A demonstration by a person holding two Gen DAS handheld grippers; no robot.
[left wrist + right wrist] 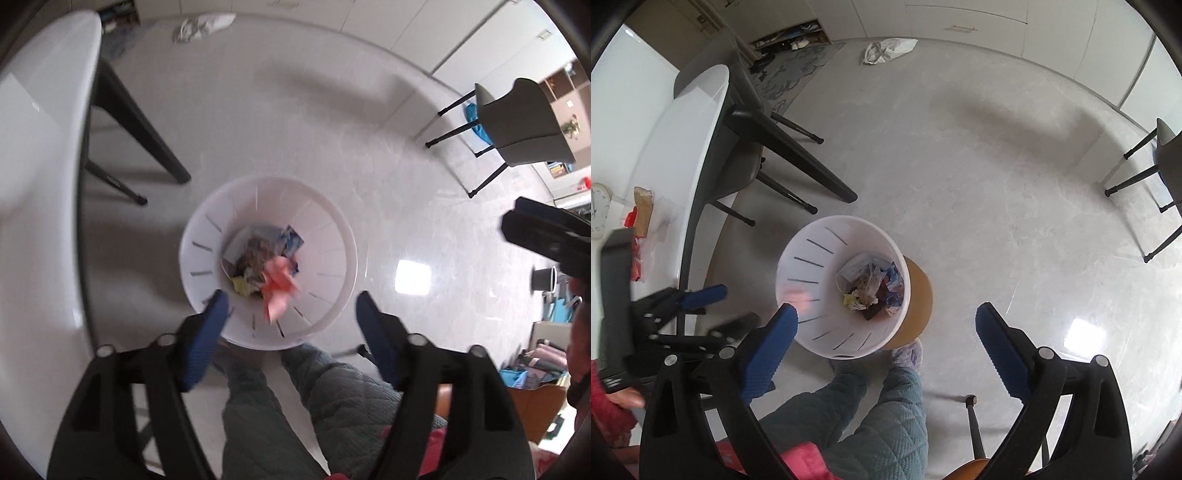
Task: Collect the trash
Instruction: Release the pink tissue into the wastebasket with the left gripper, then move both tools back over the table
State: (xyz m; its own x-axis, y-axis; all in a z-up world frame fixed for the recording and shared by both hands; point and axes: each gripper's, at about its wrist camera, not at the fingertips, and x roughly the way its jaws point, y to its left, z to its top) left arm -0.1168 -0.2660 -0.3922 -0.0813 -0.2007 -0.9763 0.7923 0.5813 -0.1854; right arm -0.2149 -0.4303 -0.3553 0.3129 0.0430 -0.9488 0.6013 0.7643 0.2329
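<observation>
Both grippers — left (pixel 290 308), right (pixel 884 325) — spread empty; pink scrap (pixel 279 290) blurred lengthwise above white bin (pixel 343 254).

No text, label, brand or sign can be read in either view. The clock (pixel 598 210) at the left edge of the right wrist view has a white face with dark marks round its rim, but they are too small and cut off to make out as numerals. The wrappers in the bin (pixel 332 236) carry coloured print, blurred past reading in both views. The packets on the table (pixel 698 122) show red and brown surfaces with no legible lettering. The books or boxes on the far shelves (pixel 557 168) are too small to read.
</observation>
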